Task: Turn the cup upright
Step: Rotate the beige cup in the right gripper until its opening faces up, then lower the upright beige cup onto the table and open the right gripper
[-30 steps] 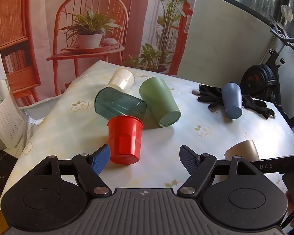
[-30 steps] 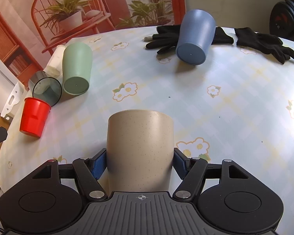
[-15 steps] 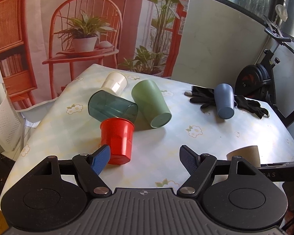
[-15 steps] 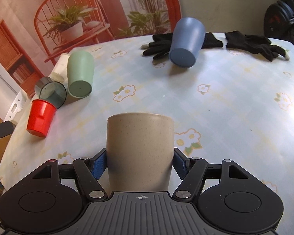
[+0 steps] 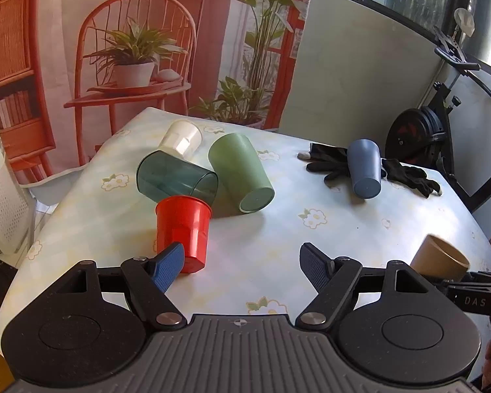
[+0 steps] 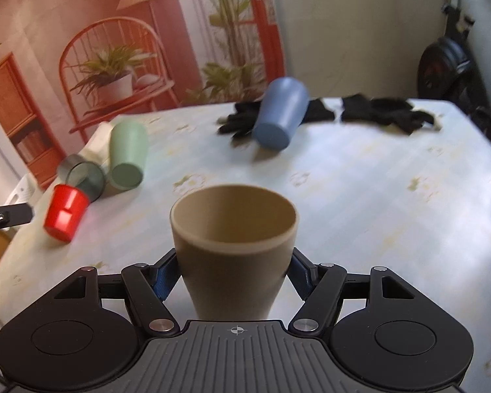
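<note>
My right gripper (image 6: pixel 234 270) is shut on a beige cup (image 6: pixel 234 239), held above the table with its open mouth tilted up and away from the camera. The same cup shows in the left wrist view (image 5: pixel 440 260) at the right, mouth up. My left gripper (image 5: pixel 242 263) is open and empty above the near table edge; its left finger overlaps the base of a red cup (image 5: pixel 183 229) that lies on its side.
On the floral tablecloth (image 5: pixel 311 245) lie a dark teal cup (image 5: pixel 175 178), a green cup (image 5: pixel 242 172), a white cup (image 5: pixel 181 137) and a blue cup (image 5: pixel 365 172) resting on black gloves (image 5: pixel 406 173). An exercise bike (image 5: pixel 422 131) stands at the right.
My right gripper has lifted the beige cup off the table and turned it over, from base-forward to mouth up. My left gripper stayed open and drew back slightly.
</note>
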`<state>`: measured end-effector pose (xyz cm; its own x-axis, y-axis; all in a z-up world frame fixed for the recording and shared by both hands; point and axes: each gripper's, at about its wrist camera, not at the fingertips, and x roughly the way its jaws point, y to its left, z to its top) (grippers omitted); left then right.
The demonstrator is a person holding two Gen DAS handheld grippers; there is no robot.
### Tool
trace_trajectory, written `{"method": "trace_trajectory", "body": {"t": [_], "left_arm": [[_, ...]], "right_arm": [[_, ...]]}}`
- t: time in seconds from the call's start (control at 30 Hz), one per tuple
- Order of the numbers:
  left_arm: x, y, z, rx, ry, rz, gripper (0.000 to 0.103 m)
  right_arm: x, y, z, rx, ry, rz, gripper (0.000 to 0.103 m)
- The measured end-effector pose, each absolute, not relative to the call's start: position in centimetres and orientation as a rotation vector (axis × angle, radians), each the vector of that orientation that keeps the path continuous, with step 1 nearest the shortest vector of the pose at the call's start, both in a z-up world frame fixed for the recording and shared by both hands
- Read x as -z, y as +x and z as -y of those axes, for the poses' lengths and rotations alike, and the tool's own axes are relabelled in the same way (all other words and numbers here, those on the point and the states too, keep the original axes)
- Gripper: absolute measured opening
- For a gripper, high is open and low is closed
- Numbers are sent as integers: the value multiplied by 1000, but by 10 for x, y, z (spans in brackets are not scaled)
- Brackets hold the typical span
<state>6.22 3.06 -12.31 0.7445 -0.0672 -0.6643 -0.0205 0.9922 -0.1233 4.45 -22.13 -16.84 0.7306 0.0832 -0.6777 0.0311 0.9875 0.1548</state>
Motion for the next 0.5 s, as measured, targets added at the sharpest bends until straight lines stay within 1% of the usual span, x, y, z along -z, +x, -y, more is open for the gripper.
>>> {"method": "trace_trajectory", "body": {"t": [0.5], "left_arm": [[123, 62, -29, 25, -136, -729, 80]], "right_arm": [[182, 68, 234, 67, 45, -644, 65]]}}
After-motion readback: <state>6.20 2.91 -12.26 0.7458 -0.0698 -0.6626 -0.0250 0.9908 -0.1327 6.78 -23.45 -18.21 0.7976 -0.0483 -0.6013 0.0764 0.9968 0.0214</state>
